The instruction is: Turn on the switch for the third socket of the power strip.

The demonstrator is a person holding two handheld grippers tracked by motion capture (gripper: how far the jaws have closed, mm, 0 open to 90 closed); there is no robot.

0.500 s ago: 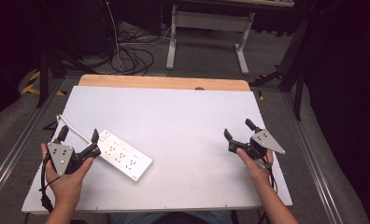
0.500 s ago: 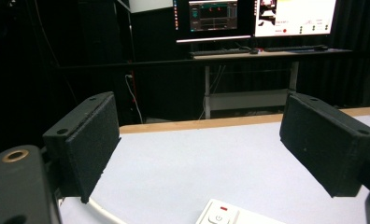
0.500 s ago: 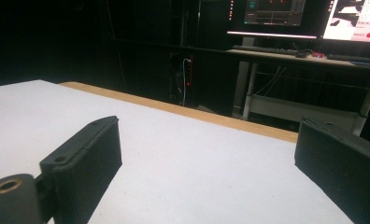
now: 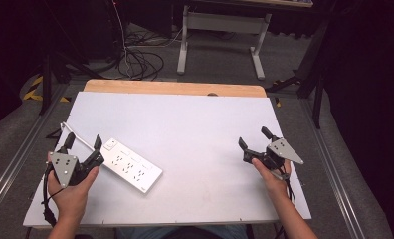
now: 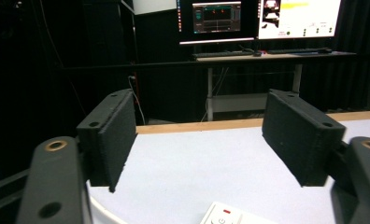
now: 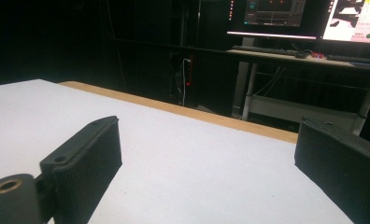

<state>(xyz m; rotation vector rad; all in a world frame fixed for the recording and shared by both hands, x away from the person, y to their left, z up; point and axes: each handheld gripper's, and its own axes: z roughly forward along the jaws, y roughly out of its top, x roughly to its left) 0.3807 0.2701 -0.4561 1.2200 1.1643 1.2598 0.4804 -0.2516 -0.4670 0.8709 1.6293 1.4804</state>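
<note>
i see the white power strip (image 4: pixel 131 166) lying flat at the near left of the bench (image 4: pixel 200 124), just right of my left hand-held gripper (image 4: pixel 83 147), whose jaws gape empty. my right hand-held gripper (image 4: pixel 253 139) hovers well apart at the near right, jaws spread, gripping nothing.

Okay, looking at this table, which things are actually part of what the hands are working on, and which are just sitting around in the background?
Part of the job:
- white power strip with its white cord
- left claw, open, just beside the strip's switch end
- right claw, open, over bare table

Just lying about:
- monitors and keyboard on the far desk
- cables on the floor
</note>
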